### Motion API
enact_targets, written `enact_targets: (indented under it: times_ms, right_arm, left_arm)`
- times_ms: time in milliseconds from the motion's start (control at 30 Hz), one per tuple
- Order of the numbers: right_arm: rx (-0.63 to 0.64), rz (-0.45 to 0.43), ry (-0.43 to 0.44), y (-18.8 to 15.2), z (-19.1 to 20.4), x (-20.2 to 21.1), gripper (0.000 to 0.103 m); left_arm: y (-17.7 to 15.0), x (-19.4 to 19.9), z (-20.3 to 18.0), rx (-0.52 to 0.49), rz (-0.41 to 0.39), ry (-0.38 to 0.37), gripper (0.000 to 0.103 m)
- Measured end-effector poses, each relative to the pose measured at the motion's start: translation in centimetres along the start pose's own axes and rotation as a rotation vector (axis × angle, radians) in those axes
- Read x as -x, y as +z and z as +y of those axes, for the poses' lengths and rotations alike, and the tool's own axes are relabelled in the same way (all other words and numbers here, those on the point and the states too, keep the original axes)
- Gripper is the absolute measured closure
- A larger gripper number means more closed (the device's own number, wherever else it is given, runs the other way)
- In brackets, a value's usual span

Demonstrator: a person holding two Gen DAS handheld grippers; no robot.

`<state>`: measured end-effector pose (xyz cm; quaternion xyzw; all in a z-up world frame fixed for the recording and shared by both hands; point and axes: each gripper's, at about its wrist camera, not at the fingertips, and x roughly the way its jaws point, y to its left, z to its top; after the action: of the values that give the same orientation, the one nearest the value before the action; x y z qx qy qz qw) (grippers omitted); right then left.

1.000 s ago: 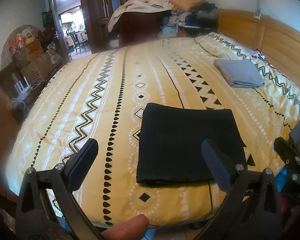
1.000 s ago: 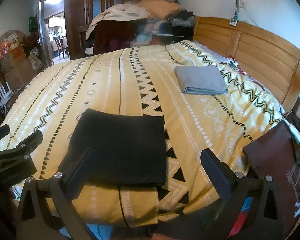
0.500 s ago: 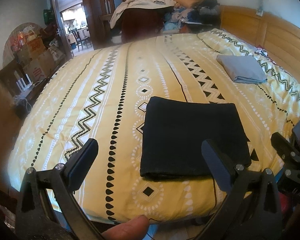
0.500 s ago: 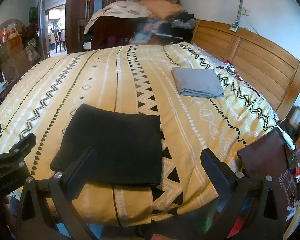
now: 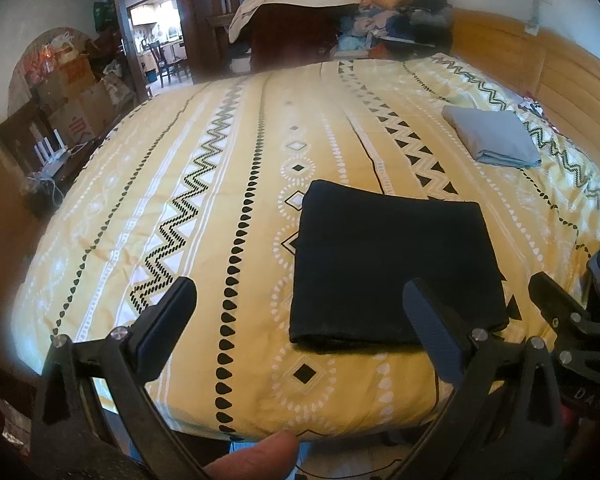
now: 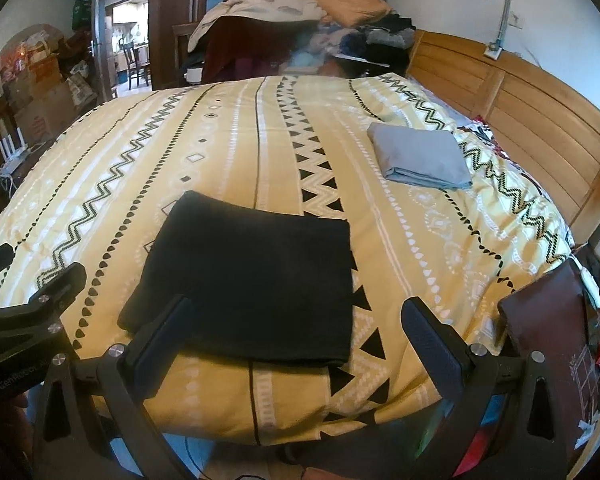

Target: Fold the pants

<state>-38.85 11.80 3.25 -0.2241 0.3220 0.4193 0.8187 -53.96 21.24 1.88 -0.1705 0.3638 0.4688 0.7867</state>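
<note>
Both tools are held back off the near edge of the bed [image 5: 112,216], over the floor, and neither touches fabric. The left gripper [image 5: 300,312] has its jaws spread wide with nothing between them; a fingertip [image 5: 256,458] of the holding hand shows at the bottom of the left wrist view. The right gripper [image 6: 296,330] is likewise spread wide and empty. This stand-off posture suggests the folding step is complete and the tools have been cleared so the fabric is not disturbed.

The black pants [image 6: 248,280] lie as a flat, compact rectangle on the yellow patterned cover, close to the near edge and roughly central along it. The thick folded edge faces the grippers. No loose leg or waistband protrudes, so the task appears finished.

Farther in, toward the wooden headboard [image 6: 532,96], a folded grey garment [image 6: 420,156] lies well apart from the pants, probably a finished item set aside. Beyond the far edge stands a heap of unsorted clothes [image 6: 300,12].
</note>
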Motion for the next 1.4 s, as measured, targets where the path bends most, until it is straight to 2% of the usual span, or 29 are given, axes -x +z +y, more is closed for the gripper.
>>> enact_targets:
  times_ms: [767,1067,1400]
  right_arm:
    - [0.027,0.024,0.010,0.1,1.7,-0.9,0.000]
    - [0.012,0.050,0.005,-1.2,1.0,-1.4,0.000]
    - [0.001,0.043,0.002,-0.9,-0.1,-1.3,0.000]
  left_arm:
    - [-0.4,-0.3,1.3,0.006,0.017,0.003,0.000]
    - [-0.8,-0.4,0.7,-0.012,0.035,-0.011,0.000]
    - [-0.6,-0.2,-0.1,-0.029,0.028,-0.013,0.000]
